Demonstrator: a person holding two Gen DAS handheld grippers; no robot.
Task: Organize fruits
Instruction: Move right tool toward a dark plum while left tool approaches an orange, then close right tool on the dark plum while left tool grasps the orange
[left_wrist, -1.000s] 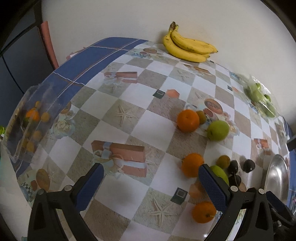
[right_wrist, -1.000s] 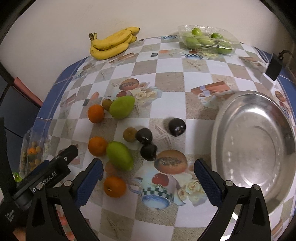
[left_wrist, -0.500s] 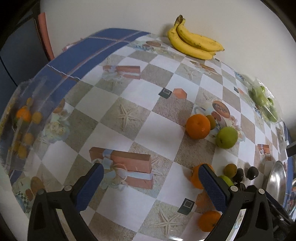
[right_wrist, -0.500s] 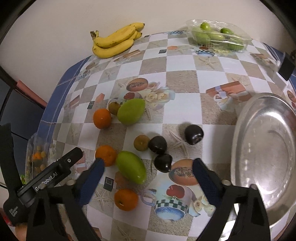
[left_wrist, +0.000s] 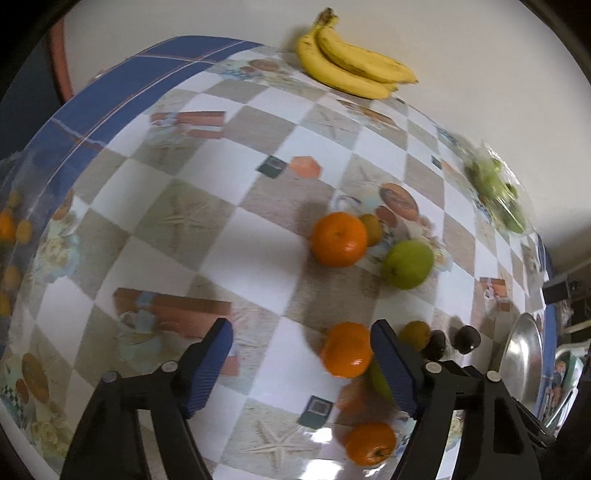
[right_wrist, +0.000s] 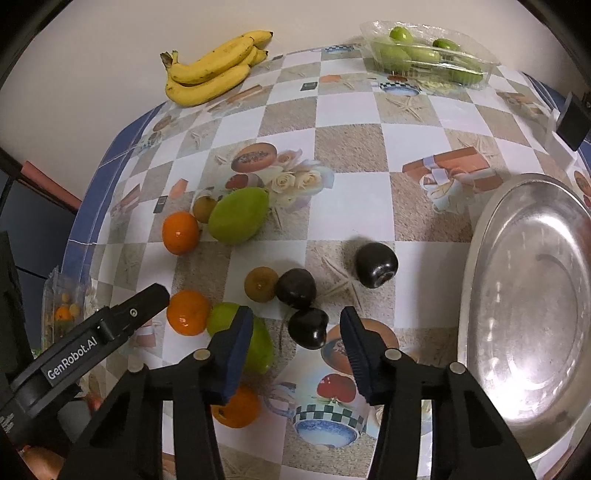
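Item: we aim both grippers steeply down at the tabletop (right_wrist: 351, 199). Left gripper (left_wrist: 301, 363) and right gripper (right_wrist: 295, 349): jaws just closing, still parted, gripping nothing; dark plum (right_wrist: 308, 328) lies between the right's.

A plain cream wall (right_wrist: 92, 55) rises behind the table (right_wrist: 351, 155) with its checkered, blue-edged cloth.

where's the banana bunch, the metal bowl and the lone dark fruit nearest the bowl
banana bunch (right_wrist: 218, 70), right wrist view, on the middle of the top banana
metal bowl (right_wrist: 480, 243), right wrist view, on its left rim
lone dark fruit (right_wrist: 376, 264), right wrist view, on the middle of its skin
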